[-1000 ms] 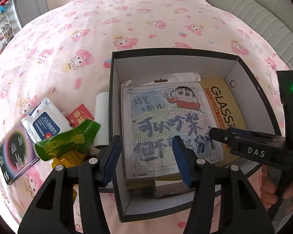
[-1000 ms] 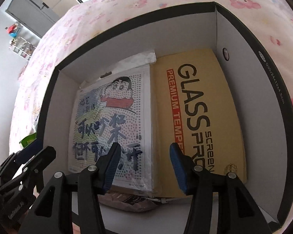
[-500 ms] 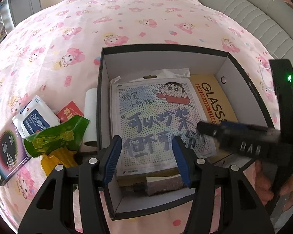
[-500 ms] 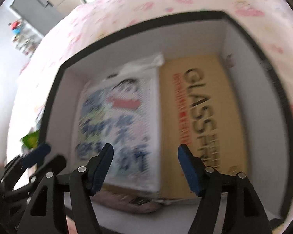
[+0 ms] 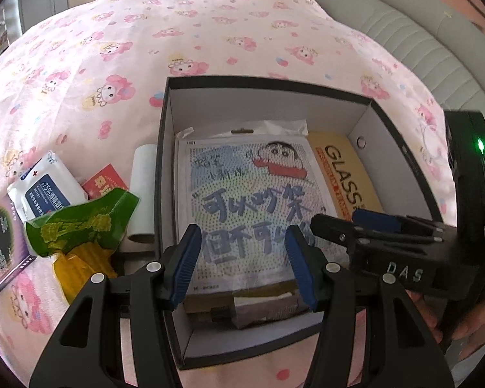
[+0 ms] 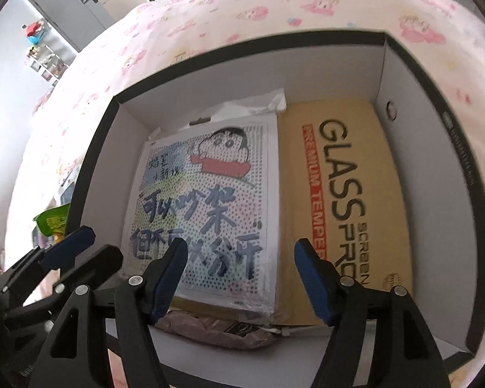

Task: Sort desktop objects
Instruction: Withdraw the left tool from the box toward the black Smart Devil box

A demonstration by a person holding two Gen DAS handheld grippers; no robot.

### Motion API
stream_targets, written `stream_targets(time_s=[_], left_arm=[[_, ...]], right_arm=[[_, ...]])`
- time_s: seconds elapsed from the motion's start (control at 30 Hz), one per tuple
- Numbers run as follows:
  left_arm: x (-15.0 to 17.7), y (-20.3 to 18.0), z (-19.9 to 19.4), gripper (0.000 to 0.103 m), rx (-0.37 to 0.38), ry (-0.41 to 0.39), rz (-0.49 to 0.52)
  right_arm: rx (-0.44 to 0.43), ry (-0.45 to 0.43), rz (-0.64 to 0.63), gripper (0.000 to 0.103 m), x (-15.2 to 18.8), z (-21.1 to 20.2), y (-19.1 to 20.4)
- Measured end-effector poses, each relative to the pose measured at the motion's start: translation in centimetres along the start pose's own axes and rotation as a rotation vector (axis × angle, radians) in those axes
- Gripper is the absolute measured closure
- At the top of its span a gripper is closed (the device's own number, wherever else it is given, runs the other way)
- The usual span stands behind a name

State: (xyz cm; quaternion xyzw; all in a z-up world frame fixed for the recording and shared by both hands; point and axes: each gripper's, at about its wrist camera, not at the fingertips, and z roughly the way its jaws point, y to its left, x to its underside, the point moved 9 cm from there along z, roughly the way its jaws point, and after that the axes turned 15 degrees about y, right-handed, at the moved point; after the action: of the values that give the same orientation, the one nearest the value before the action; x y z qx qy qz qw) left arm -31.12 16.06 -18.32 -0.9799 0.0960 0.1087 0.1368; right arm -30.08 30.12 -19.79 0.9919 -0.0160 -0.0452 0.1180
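a black box (image 5: 165,161) with white inner walls sits on a pink cartoon-print cloth (image 5: 119,51), and both claws hang over its near end with nothing between their blue pads. the left gripper (image 5: 242,258) has its jaws spread apart above the lower edge of the cartoon dot-art pack (image 5: 249,194), which lies flat in the left part of the box. the right gripper (image 6: 239,274) is likewise spread wide, its left pad over the bottom of the cartoon dot-art pack (image 6: 210,200) and its right pad over the lower end of the tan glass screen protector pack (image 6: 349,187), which lies flat just beside the art pack against the right wall. a brownish wrapped packet (image 6: 216,326) pokes out from under both, at the near wall. outside the box, to the left of the left claw, lie the unsorted things: a white roll (image 5: 144,194) touching the box wall, a green snack bag (image 5: 80,223) on a yellow bag (image 5: 77,268), a red packet (image 5: 105,182), a white wet-wipes pack (image 5: 43,190) and a dark box (image 5: 1,245) at the far left. none of these is touched by either claw. a grey padded headboard (image 5: 404,32) curves behind the cloth.
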Motion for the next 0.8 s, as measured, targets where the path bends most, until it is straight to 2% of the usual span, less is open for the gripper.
stream_targets(time_s=[0.07,0.1,0.13,0.17,0.37,0.63,0.8], left_arm=[[-0.7,0.2,-0.7,0.044,-0.004,-0.042,-0.005],[-1.0,0.3,-1.1,0.040,-0.009,-0.067,-0.008],[-1.3,0.5,-1.7,0.031,-0.017,-0.097,-0.012],[-1.7,0.7,-2.5,0.029,-0.022,-0.130,-0.015],[-1.5,2.7,-7.3,0.024,-0.088,-0.260,-0.016],[3.1,4.8,-13.3,0.024,-0.110,-0.305,-0.035],[7.1,6.6,-16.8,0.024,-0.117,-0.323,-0.059]], right_arm=[[0.038,-0.030,-0.003,0.036,0.0,-0.6,0.1],[0.057,-0.051,-0.008,0.036,-0.1,-1.0,0.2],[0.071,-0.069,-0.013,0.036,-0.1,-1.5,0.3],[0.078,-0.089,-0.019,0.036,-0.1,-2.0,0.5],[0.045,-0.207,-0.040,0.035,0.6,-5.0,3.8],[0.019,-0.337,-0.093,0.035,4.1,-9.1,11.1],[-0.019,-0.351,-0.105,0.035,7.2,-9.9,14.7]])
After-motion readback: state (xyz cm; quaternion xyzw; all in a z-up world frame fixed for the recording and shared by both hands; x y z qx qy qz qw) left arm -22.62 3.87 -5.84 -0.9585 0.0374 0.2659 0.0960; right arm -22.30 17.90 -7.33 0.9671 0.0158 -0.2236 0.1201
